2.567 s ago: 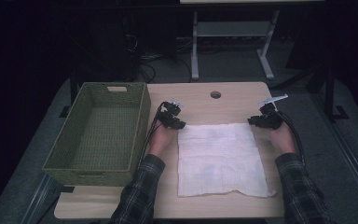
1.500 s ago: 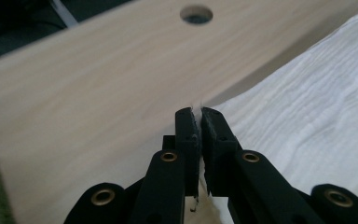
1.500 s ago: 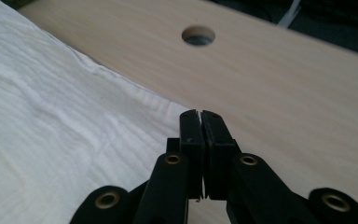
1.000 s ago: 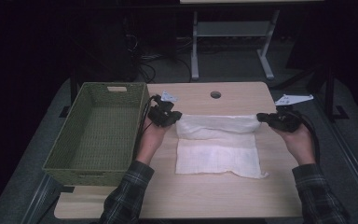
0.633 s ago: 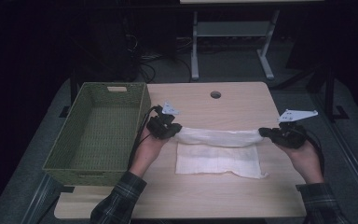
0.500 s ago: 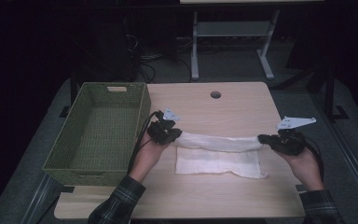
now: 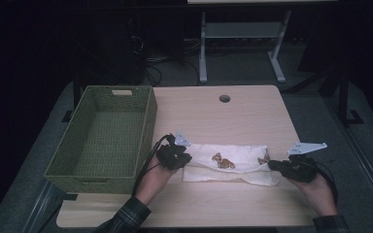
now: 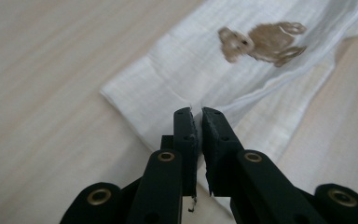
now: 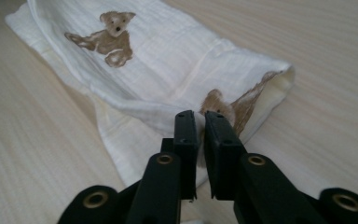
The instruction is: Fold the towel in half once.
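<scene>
A white cloth printed with brown teddy bears lies folded over on itself near the front of the wooden table. My left gripper is shut on the cloth's left corner, and in the left gripper view the left gripper pinches the cloth edge. My right gripper is shut on the cloth's right corner; in the right gripper view the right gripper holds the cloth beside a bear print. The folded-over layer rests on the lower layer.
A green woven basket stands empty on the table's left side. A round cable hole sits near the far edge. Bare tabletop lies beyond the cloth, and a metal stand rises behind the table.
Both grippers lifted the cloth's far edge and drew it toward the person, folding it over. The bear-printed side now faces up near the front edge.
</scene>
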The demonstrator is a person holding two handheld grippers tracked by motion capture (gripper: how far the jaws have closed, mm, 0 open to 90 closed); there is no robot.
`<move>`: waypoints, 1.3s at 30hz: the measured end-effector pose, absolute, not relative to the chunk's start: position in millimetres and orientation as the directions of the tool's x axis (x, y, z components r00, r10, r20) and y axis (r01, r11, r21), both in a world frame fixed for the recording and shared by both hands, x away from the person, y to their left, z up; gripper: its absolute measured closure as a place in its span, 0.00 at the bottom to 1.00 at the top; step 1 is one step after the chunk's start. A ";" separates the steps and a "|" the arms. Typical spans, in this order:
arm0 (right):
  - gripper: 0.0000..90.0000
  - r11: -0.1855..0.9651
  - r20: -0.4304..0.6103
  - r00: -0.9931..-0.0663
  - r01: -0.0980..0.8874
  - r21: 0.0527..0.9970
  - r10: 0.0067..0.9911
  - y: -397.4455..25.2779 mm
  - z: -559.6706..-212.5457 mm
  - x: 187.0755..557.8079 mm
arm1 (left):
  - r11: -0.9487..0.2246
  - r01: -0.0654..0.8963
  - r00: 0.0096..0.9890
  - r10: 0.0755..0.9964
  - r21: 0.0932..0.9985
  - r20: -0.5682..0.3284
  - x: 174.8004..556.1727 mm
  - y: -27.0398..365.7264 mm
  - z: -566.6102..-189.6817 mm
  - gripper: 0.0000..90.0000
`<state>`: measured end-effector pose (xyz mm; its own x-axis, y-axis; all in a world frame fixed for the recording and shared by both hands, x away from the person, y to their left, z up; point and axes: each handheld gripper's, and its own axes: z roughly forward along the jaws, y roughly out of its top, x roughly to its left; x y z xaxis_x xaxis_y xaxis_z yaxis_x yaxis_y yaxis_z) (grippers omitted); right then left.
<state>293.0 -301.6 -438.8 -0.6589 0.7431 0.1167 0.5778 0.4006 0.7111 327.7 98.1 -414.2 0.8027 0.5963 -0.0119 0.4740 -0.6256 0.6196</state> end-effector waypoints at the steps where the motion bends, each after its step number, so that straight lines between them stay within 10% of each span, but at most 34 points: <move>1: 0.89 0.399 0.121 -0.658 0.580 0.710 0.743 -302.0 -439.4 291.5 | -0.624 0.474 0.805 0.593 0.621 -0.020 325.5 98.8 -414.5 0.89; 6: 0.82 0.386 0.116 -0.650 0.575 0.721 0.751 -305.4 -435.9 285.2 | -0.608 0.454 0.813 0.581 0.651 -0.023 317.0 100.5 -405.0 0.79; 15: 0.99 0.378 0.095 -0.632 0.569 0.731 0.769 -299.8 -429.3 303.9 | -0.587 0.467 0.800 0.599 0.661 -0.033 336.3 94.3 -404.2 0.99; 39: 1.00 0.385 0.077 -0.563 0.653 0.652 0.823 -284.4 -466.1 380.4 | -0.556 0.555 0.719 0.695 0.619 -0.020 403.3 84.9 -444.1 0.96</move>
